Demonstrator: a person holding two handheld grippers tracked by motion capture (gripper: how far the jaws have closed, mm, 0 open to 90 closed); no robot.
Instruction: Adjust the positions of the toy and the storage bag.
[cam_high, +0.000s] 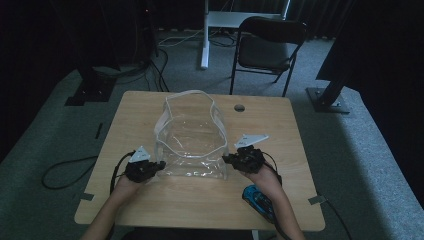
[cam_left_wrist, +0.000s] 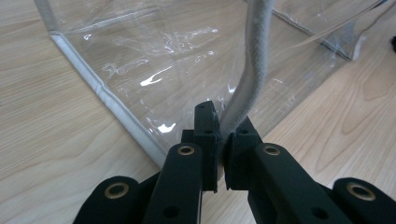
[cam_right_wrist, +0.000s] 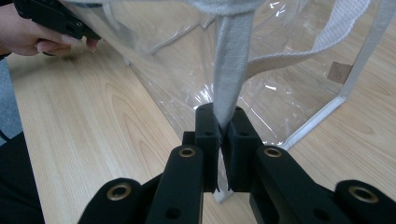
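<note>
A clear plastic bag (cam_high: 190, 140) with white fabric edging stands open in the middle of the wooden table (cam_high: 165, 202). My left gripper (cam_high: 159, 165) is at the bag's left side, and in the left gripper view its jaws (cam_left_wrist: 223, 128) are shut on the white edging (cam_left_wrist: 254, 70) of the rim. My right gripper (cam_high: 226, 159) is at the bag's right side. In the right gripper view it (cam_right_wrist: 225, 122) pinches the rim's white edging (cam_right_wrist: 231, 60). Across the bag, the person's other hand (cam_right_wrist: 32, 39) holds the left gripper.
A blue toy car (cam_high: 257, 199) lies near the front right edge, beside the right forearm. A round cable hole (cam_high: 239, 107) sits in the far part of the tabletop. A dark folding chair (cam_high: 267, 47) stands behind the table, with cables on the floor at the left.
</note>
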